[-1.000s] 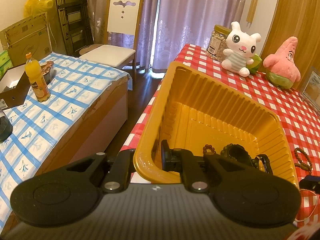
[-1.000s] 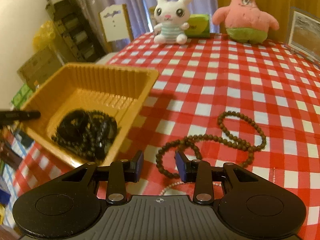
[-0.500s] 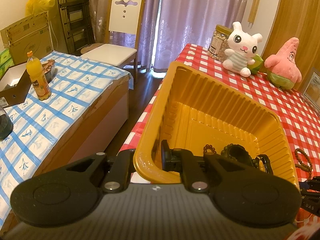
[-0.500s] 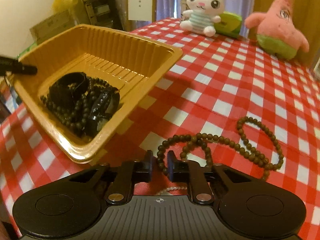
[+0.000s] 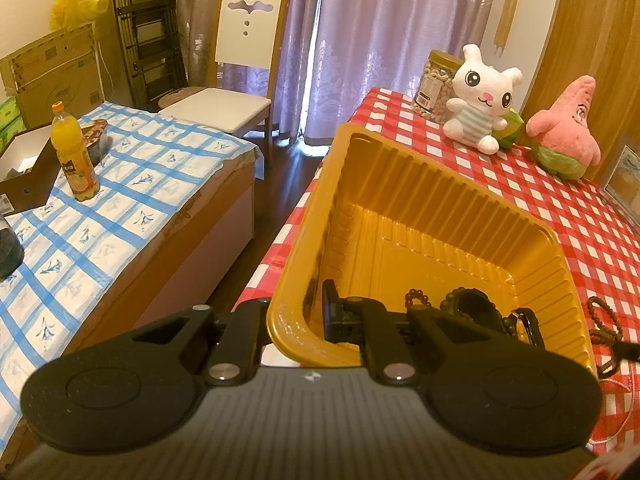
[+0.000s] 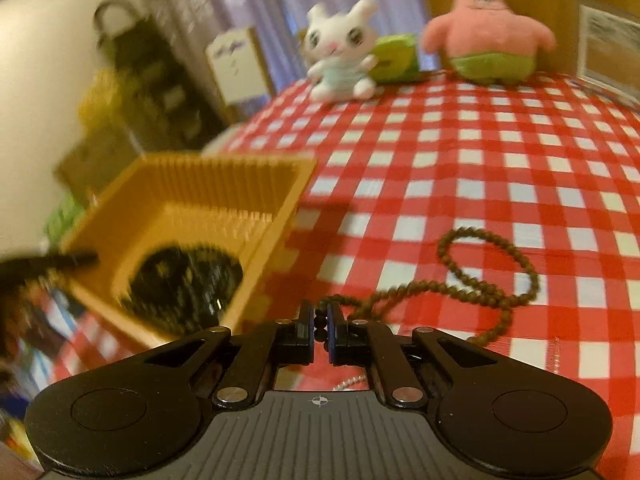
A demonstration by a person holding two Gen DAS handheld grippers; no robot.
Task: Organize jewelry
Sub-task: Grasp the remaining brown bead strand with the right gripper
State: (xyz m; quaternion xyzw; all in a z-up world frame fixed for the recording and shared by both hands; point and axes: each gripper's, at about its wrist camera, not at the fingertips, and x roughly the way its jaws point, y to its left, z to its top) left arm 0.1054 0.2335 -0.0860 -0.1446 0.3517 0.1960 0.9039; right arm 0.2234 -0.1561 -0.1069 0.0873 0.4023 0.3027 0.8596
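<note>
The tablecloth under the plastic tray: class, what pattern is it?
Red-and-white checked tablecloth; it shows best in the right wrist view.

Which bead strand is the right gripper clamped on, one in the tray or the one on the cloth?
The brown bead strand looping across the checked cloth; the right gripper pinches its near end. The darker beads lie in the yellow tray.

Lilac curtains (image 5: 400,20), white chair (image 5: 240,76)

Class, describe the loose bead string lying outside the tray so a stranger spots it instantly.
Find the red checked tablecloth, then the yellow tray. Right of it sprawls a brown bead string, one end pinched in the right tongs; the other jewelry is inside the tray.
</note>
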